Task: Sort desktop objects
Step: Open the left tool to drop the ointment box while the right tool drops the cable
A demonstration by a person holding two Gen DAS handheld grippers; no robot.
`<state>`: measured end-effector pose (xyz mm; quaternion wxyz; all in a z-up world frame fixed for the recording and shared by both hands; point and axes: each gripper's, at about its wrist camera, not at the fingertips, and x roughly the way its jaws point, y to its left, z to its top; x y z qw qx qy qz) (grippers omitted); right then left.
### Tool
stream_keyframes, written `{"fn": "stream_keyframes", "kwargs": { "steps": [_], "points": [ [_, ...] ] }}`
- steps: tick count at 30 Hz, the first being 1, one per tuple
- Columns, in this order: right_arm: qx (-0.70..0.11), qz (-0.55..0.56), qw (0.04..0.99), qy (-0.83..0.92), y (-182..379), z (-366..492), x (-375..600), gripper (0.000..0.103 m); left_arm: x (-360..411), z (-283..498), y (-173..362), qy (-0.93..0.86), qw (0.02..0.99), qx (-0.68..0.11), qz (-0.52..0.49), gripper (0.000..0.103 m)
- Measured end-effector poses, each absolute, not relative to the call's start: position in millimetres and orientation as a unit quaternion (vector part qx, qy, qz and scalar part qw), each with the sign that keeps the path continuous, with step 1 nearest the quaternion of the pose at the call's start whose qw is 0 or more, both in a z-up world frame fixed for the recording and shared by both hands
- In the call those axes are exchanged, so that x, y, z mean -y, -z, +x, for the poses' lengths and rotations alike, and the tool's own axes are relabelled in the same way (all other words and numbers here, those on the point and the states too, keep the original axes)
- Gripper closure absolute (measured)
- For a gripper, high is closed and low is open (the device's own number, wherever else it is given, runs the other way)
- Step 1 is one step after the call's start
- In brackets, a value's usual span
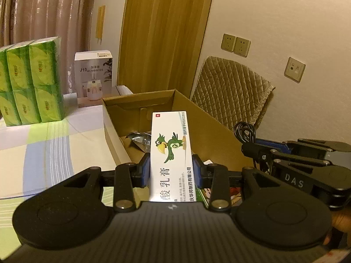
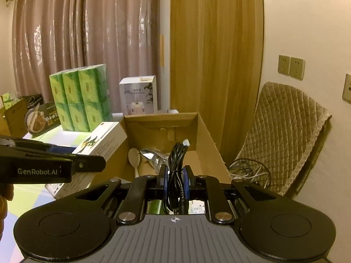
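A big open brown cardboard box (image 2: 204,131) is sitting on a table with a striped cloth in pale green, blue and white (image 1: 43,144). Behind it, a tall block of green tissue packs (image 1: 33,81) is standing near a white carton (image 1: 93,79) that is showing a picture of a humidifier and the words "J10 HUMIDIFIER".

The left gripper (image 1: 171,171), with "GenRobot.AI" written on its side, is squeezing a long white medicine box (image 1: 170,153) between its blue pads (image 1: 145,171). The box is showing a green cartoon bird and Chinese writing, and it is hanging over the near end of the cardboard box.

The right gripper (image 2: 175,179), marked "DAS", is pinching a bundled black cable (image 2: 176,164) tight between its fingers, also over the cardboard box.

Inside the cardboard box, a crinkly silver foil pouch (image 2: 153,155) is lying beside a small white spoon (image 2: 134,157).
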<state>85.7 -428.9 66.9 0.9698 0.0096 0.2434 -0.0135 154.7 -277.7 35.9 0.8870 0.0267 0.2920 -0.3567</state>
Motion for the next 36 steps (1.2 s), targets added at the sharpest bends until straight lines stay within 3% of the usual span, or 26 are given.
{"fn": "stream_keyframes", "kwargs": {
  "steps": [36],
  "points": [
    [-0.264,0.014,0.964,0.007,-55.2,115.8,446.8,0.092,302.6,189.1,-21.0,0.353,0.884,-0.306,0.007,0.069]
  ]
}}
